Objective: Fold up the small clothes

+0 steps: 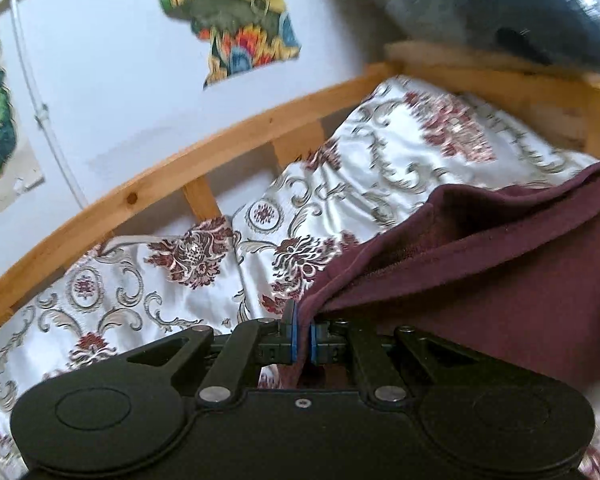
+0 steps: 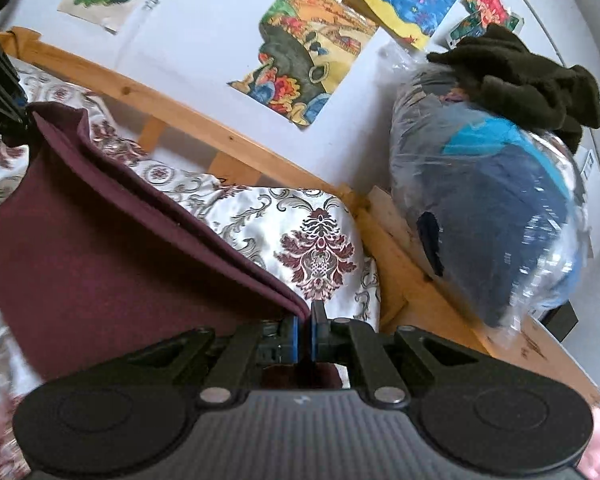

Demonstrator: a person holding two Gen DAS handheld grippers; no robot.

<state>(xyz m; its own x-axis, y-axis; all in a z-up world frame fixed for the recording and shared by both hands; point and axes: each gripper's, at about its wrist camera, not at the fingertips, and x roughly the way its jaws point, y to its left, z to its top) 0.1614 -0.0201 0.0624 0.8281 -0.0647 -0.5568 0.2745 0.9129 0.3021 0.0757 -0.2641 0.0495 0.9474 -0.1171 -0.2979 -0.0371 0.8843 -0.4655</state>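
Note:
A maroon garment (image 1: 500, 280) hangs doubled over the bed, held up at two corners. My left gripper (image 1: 303, 322) is shut on its left corner, the cloth pinched between the blue pads. My right gripper (image 2: 305, 320) is shut on the other corner of the same maroon garment (image 2: 100, 240), which stretches away to the left. The left gripper (image 2: 0, 92) also shows at the far left edge of the right wrist view, holding the far corner.
A white bedspread (image 1: 160, 280) with maroon floral pattern covers the bed. A wooden bed rail (image 1: 180, 168) runs along the wall with pictures. A clear plastic bag of clothes (image 2: 500, 208) with a dark garment (image 2: 532, 76) on top sits at the bed end.

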